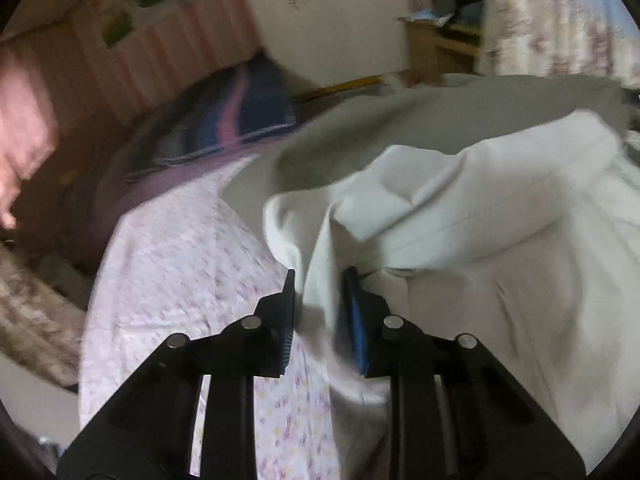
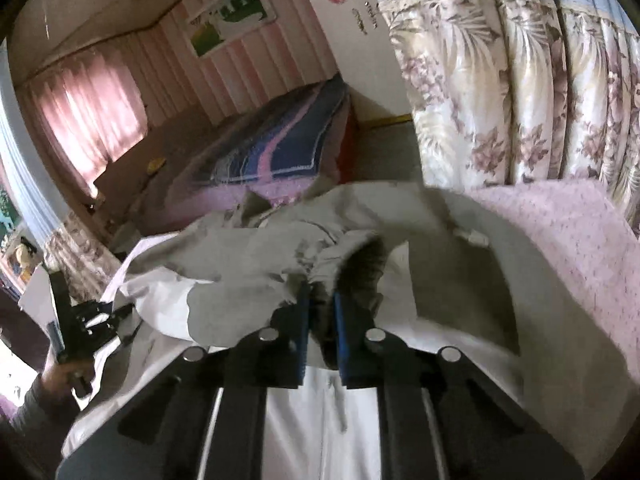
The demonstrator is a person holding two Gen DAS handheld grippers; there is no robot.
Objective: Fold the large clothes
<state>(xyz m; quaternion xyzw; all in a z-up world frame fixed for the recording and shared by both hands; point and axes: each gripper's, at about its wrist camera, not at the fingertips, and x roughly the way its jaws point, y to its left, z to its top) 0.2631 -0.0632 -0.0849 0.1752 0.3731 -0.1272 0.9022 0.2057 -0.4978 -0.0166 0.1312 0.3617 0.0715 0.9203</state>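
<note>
Left gripper (image 1: 320, 280) is down at the near edge of the garment (image 1: 460, 200), a big off-white piece heaped on the bed (image 1: 180, 272). A thick fold of that cloth runs straight between its fingers (image 1: 289, 300), and the blue pads sit tight against it on both sides, so the left gripper is clamped on the garment. The fold rises from the grip and flops over to the right in a soft roll, with a flatter panel of the same cloth lying below it. To the left the floral sheet shows bare.

Over on the right wrist view, the right gripper (image 2: 320, 300) has its fingers almost together, with a bunched, shadowed wad of the garment (image 2: 280, 260) pinched between the blue pads. That one is clamped on the cloth too. More of the garment spreads under it, pale and smooth toward the camera, rumpled and grey further off. A pink blanket (image 2: 560, 248) lies just beside the cloth on the right.

At the left edge of that view a hand (image 2: 66, 374) grips the black handle of the other gripper, whose tip is at the far side of the cloth. Behind all this a striped pillow (image 2: 280, 148) rests at the head of the bed, and a flowered curtain (image 2: 520, 80) hangs on the right
</note>
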